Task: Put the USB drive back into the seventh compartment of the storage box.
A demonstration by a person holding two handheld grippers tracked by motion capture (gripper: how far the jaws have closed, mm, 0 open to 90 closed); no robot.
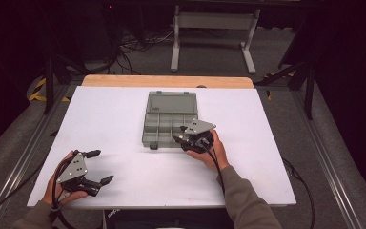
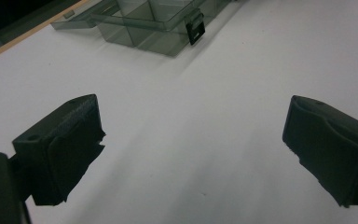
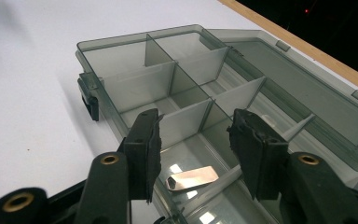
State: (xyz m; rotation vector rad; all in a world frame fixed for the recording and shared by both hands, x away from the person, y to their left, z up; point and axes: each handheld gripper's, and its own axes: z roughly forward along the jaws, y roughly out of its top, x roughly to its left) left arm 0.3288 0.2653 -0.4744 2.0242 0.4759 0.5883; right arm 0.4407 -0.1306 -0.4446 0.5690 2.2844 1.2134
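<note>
- My right tongs [image 1: 178,139] sit at the near right corner of the grey compartment box [image 1: 167,125], which lies open in the middle of the white table [image 1: 124,114], its lid [image 1: 172,102] folded flat on the far side.
- In the right gripper view those right tongs [image 3: 193,140] stand half spread over the box's [image 3: 135,86] near compartments, with nothing pinched between them; I see clear air between the pads [image 3: 145,151].
- Below and between them a small shiny metal clip [image 3: 192,178] lies flat on the floor of the nearest compartment, untouched by either pad.
- The upright dividers [image 3: 182,119] split the box into several cells; the ones I can see into beyond the clip look bare.
- A dark latch [image 3: 91,100] hangs on the box's front wall.
- My left tongs [image 1: 96,167] rest at the near left of the table, well apart from the box, spread wide and holding nothing.
- In the left gripper view the left tongs [image 2: 193,140] frame bare table, with the box [image 2: 144,21] and its latch [image 2: 196,29] farther off at the top.
</note>
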